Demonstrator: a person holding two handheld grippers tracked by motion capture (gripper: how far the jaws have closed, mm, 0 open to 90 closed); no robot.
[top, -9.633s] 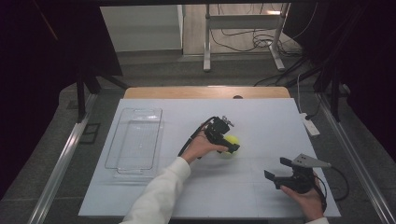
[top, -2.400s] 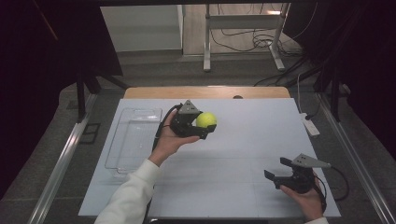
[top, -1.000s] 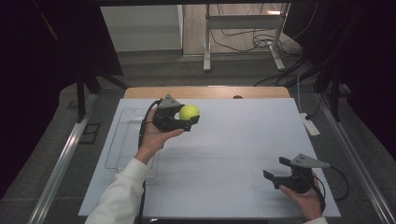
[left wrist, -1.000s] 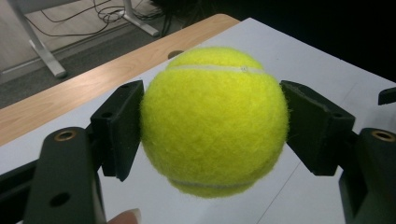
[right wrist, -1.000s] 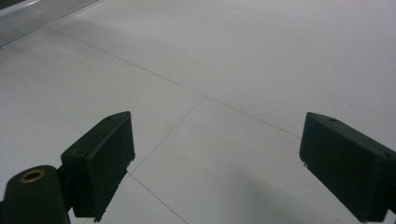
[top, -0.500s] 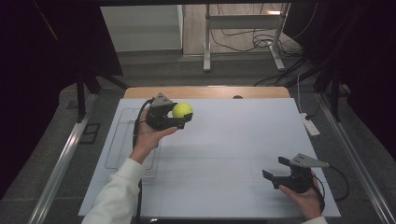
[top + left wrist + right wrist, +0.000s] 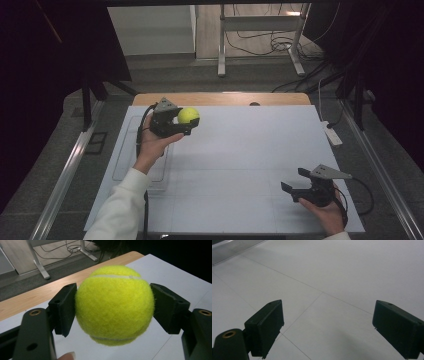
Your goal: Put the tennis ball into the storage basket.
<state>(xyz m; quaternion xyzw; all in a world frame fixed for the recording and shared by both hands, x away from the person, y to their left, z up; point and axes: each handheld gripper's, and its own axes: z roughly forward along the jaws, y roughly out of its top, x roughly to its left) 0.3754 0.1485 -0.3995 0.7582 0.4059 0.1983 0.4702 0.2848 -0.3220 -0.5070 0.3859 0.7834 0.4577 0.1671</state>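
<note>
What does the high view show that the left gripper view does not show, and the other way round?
High view alone: the clear tray on the white table under the left forearm, the right claw open near the right front edge, and the person's white sleeve.

Left gripper view alone: the white seam of the tennis ball, and both black pads pressing on its sides.

Both: the left claw shut on the ball above the table, the wooden far edge, and the metal stand with cables on the floor behind.
</note>
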